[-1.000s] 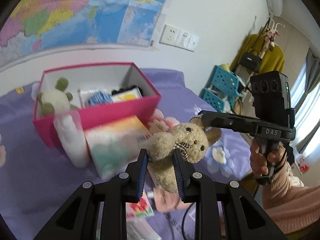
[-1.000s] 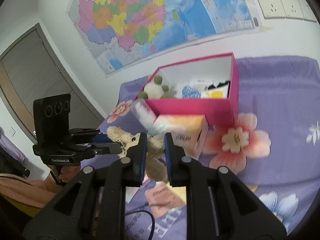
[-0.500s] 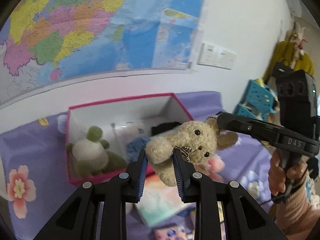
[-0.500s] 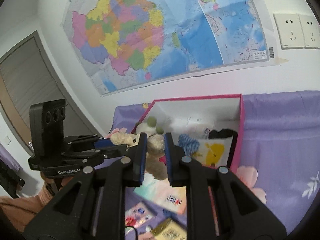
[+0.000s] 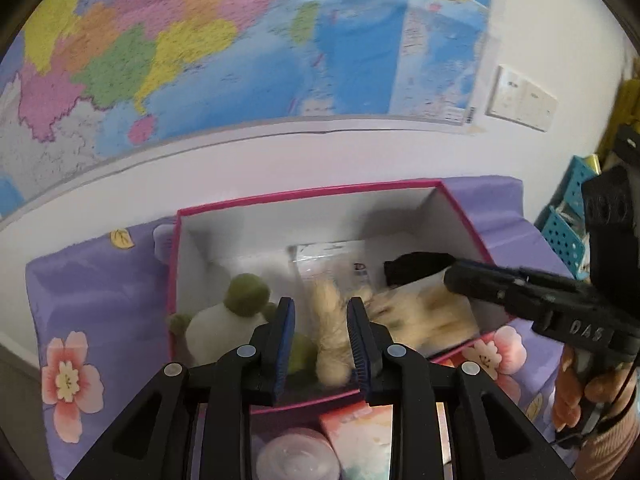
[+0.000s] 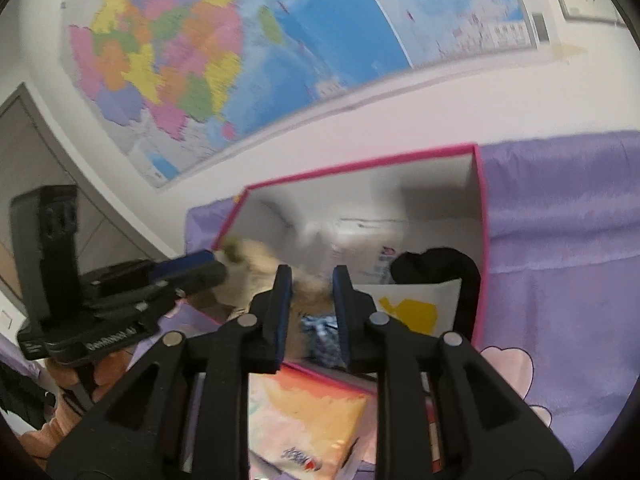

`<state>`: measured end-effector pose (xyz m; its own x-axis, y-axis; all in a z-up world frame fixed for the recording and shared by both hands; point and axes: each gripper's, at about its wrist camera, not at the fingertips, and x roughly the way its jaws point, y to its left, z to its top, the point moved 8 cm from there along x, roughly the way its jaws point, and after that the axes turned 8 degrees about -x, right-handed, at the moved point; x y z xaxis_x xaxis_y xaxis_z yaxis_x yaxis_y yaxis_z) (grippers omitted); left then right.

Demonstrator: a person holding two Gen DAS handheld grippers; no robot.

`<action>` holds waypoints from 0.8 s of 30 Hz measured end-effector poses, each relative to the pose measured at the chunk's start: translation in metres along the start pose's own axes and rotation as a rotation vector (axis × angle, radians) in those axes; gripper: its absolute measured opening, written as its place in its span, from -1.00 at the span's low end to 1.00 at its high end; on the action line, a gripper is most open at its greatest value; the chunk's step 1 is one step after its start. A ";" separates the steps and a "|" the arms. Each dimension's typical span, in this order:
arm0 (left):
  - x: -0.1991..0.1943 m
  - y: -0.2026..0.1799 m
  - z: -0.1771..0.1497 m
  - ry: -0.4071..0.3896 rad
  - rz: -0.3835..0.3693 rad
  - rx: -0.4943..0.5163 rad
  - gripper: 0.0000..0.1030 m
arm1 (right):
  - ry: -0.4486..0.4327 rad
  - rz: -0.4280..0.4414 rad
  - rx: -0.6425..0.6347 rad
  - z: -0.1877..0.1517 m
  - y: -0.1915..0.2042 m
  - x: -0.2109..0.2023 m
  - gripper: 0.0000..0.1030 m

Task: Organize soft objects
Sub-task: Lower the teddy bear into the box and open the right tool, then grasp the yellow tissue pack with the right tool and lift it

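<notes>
While both reach over the pink box (image 5: 460,208), each gripper (image 5: 320,332) (image 6: 308,300) pinches the teddy bear (image 5: 328,344).

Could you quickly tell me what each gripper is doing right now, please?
Left gripper: jaws closed on the teddy bear.
Right gripper: jaws closed on the same bear.

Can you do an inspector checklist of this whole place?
Surface: purple flowered cloth.
Job's things: blurred teddy bear at the pink box; green-and-white plush inside.
Clutter: tissue pack and bottle in front of the box.
Grippers: left claw and right claw both pinch the bear.
Cables: nothing seen.
Surroundings: wall map, sockets.
</notes>
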<state>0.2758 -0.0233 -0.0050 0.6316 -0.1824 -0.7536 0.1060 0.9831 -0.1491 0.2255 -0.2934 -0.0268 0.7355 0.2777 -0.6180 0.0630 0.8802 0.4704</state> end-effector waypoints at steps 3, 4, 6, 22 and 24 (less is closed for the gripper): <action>0.000 0.004 -0.001 -0.007 0.009 -0.006 -0.47 | 0.030 -0.039 -0.003 -0.008 -0.008 0.007 -0.53; 0.000 0.004 -0.002 -0.011 0.008 -0.001 -0.47 | 0.033 -0.039 -0.009 -0.010 -0.008 0.007 -0.53; -0.002 0.003 -0.003 -0.019 0.002 0.001 -0.47 | 0.039 -0.041 -0.015 -0.012 -0.007 0.007 -0.53; -0.091 -0.045 -0.054 -0.161 -0.242 0.121 -0.15 | -0.023 0.045 -0.068 -0.039 0.027 -0.068 -0.30; -0.095 -0.052 -0.070 -0.140 -0.284 0.137 -0.15 | -0.014 0.060 -0.066 -0.052 0.030 -0.078 -0.29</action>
<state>0.1569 -0.0580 0.0297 0.6602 -0.4550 -0.5976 0.3889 0.8878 -0.2463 0.1350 -0.2688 0.0028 0.7460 0.3254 -0.5811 -0.0257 0.8859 0.4631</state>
